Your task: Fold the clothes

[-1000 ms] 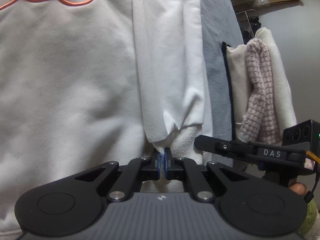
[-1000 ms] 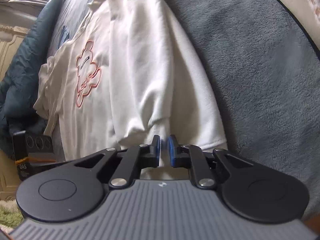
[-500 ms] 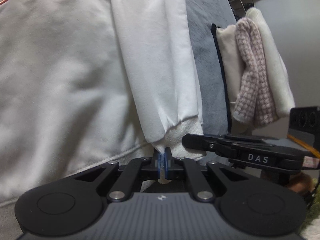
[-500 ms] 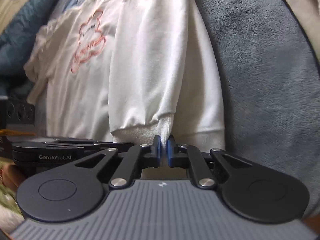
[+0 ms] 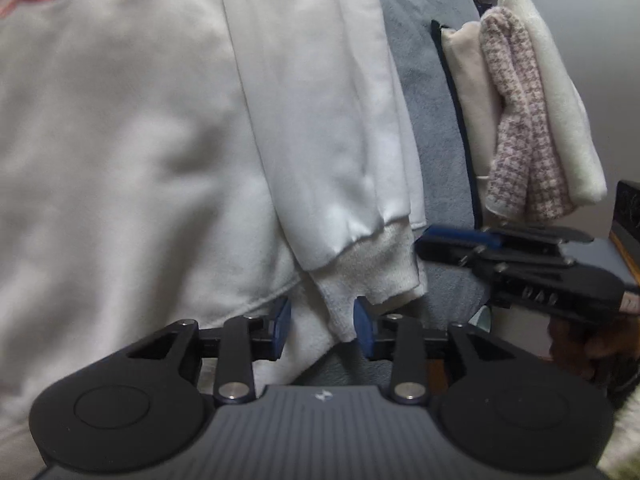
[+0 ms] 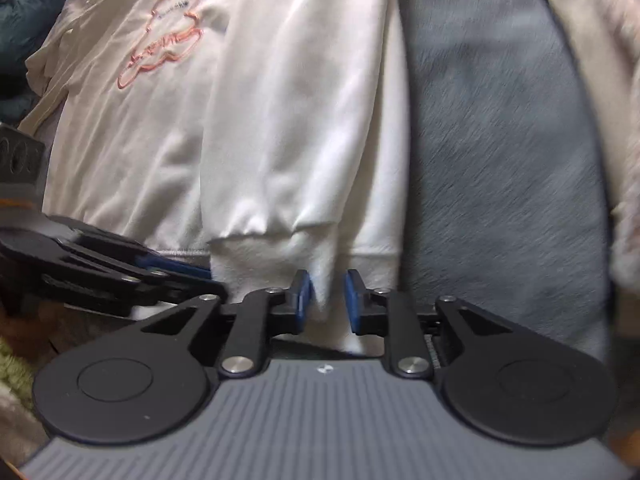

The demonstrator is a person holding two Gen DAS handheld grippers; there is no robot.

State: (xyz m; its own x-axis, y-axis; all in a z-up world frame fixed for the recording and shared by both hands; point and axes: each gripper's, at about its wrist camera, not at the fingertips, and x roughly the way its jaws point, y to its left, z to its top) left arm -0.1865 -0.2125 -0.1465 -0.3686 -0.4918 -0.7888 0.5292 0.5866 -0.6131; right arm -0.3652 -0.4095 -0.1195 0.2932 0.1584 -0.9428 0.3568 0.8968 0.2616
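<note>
— So, on my left wrist view, what have you got?

— My left gripper (image 5: 322,326) has its blue pads spread apart, with the ribbed cuff (image 5: 372,276) of the sweatshirt (image 5: 120,152) hanging loose between them, not clamped. The sleeve (image 5: 312,100) lies along the body of the sweatshirt, its long axis running away from me, cuff end pointing back at the camera. It all lies on a grey blanket (image 5: 428,92). My right gripper (image 5: 460,240) shows side-on just right of the cuff; from here I cannot tell its gap. Folded clothes (image 5: 524,120) sit further right.

— And the right wrist view?

— My right gripper (image 6: 326,300) is parted too, the cuff (image 6: 276,256) corner drooping between the pads without being squeezed. The sleeve (image 6: 296,112) runs lengthwise up the frame, cuff nearest me. The sweatshirt (image 6: 132,128) is spread flat, its pink outline print (image 6: 164,32) toward the far left, hem (image 6: 372,260) near me. My left gripper (image 6: 180,268) reaches in at the left, beside the cuff.
</note>
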